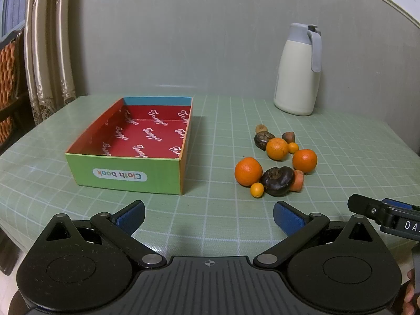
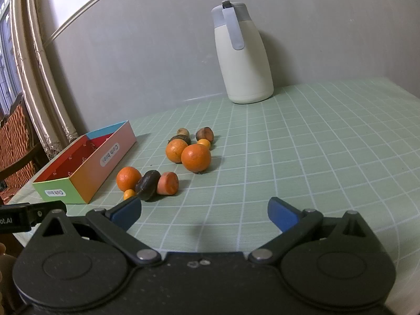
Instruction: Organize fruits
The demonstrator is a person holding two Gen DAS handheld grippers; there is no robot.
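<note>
A colourful open box [image 1: 123, 176] with a red inside stands empty on the table's left [image 2: 78, 183]. To its right lies a cluster of produce: three oranges [image 1: 248, 171] [image 2: 196, 157], two small kumquats [image 1: 256, 189], dark water chestnuts [image 1: 278, 181] [image 2: 148, 185] and carrot pieces [image 1: 298, 181] [image 2: 168, 183]. My left gripper [image 1: 209, 216] is open, low over the table in front of the box and the fruit. My right gripper [image 2: 204, 212] is open too, just short of the nearest fruit, with nothing between its fingers.
A white jug with a grey lid and handle [image 1: 299, 71] [image 2: 242, 55] stands at the back by the grey wall. The table wears a green grid-patterned cloth [image 1: 210, 120]. Curtains [image 1: 44, 52] and a wooden chair [image 2: 15, 141] are at the left.
</note>
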